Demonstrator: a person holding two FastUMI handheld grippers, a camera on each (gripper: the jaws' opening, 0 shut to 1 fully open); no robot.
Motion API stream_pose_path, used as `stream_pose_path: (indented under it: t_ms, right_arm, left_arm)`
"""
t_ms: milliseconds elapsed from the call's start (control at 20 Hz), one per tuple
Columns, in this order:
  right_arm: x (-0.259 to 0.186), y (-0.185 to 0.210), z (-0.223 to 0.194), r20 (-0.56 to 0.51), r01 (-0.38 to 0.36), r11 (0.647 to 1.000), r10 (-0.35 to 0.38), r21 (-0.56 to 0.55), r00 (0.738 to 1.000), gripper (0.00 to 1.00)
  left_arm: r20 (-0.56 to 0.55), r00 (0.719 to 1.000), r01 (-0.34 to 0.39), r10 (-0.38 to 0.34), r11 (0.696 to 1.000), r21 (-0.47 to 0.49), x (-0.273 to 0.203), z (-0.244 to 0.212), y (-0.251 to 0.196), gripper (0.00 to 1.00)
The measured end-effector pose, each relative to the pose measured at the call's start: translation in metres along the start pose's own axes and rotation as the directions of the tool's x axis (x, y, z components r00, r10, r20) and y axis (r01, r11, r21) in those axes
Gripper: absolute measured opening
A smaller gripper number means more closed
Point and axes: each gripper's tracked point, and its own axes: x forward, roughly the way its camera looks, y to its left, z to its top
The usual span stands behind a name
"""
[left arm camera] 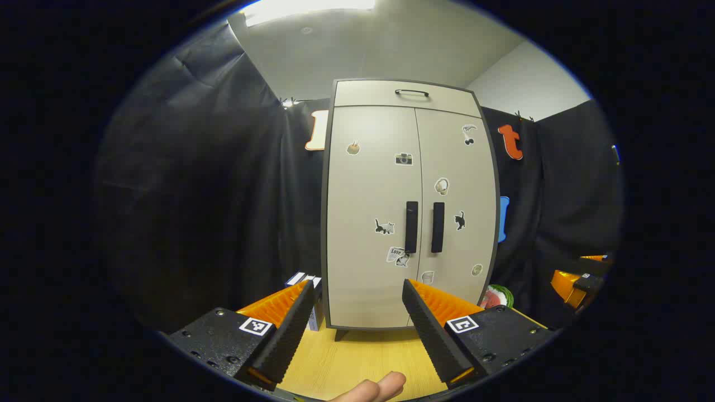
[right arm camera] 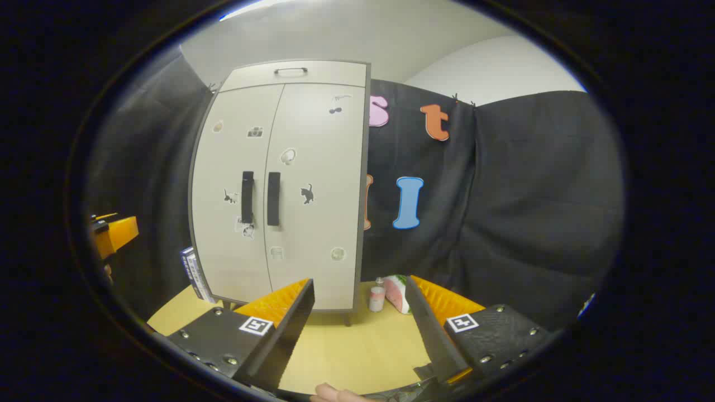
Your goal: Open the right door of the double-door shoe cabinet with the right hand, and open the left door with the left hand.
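A pale double-door shoe cabinet (left arm camera: 410, 212) (right arm camera: 285, 190) stands on a wooden table, both doors closed. Two dark vertical handles sit side by side at the middle seam: the left door handle (left arm camera: 411, 227) (right arm camera: 247, 197) and the right door handle (left arm camera: 438, 227) (right arm camera: 273, 198). Small stickers dot both doors, and a drawer with a dark handle (left arm camera: 411, 92) tops the cabinet. My left gripper (left arm camera: 357, 293) is open, well short of the cabinet front. My right gripper (right arm camera: 360, 290) is open too, facing the cabinet's right side from a distance. Each gripper shows at the edge of the other's view: right gripper (left arm camera: 578, 279), left gripper (right arm camera: 114, 231).
The wooden tabletop (left arm camera: 363, 357) (right arm camera: 357, 340) stretches in front of the cabinet. A box (left arm camera: 313, 301) (right arm camera: 195, 273) leans at the cabinet's left. To its right stand a small bottle (right arm camera: 377, 296) and a red-green packet (right arm camera: 399, 293) (left arm camera: 496, 296). Black cloth walls surround the booth.
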Motion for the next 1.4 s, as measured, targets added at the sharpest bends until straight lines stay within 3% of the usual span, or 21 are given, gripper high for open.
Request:
stream_pose_path:
  t_ms: [300,950,1100,1400]
  right_arm:
    - [-0.004,0.012,0.001,0.011,-0.041,0.999,0.041,0.013,0.999,0.97]
    - [0.011,0.035,0.005,0.021,-0.08,0.997,0.08,0.021,0.997,0.97]
    - [0.03,0.041,0.014,0.029,-0.087,0.996,0.086,0.026,0.996,0.97]
    - [0.099,0.078,0.032,0.039,-0.187,0.981,0.185,0.042,0.982,0.95]
  left_arm:
    - [0.001,1.0,0.028,-0.028,0.999,-0.032,-0.001,-0.002,0.009,1.0]
    - [0.023,0.999,0.041,-0.041,0.999,0.0,0.003,-0.009,0.019,1.0]
    - [0.02,0.999,0.044,-0.044,0.999,-0.005,0.009,-0.013,0.021,0.99]
    - [0.003,0.999,0.051,-0.051,0.999,-0.002,0.03,-0.022,0.026,0.99]
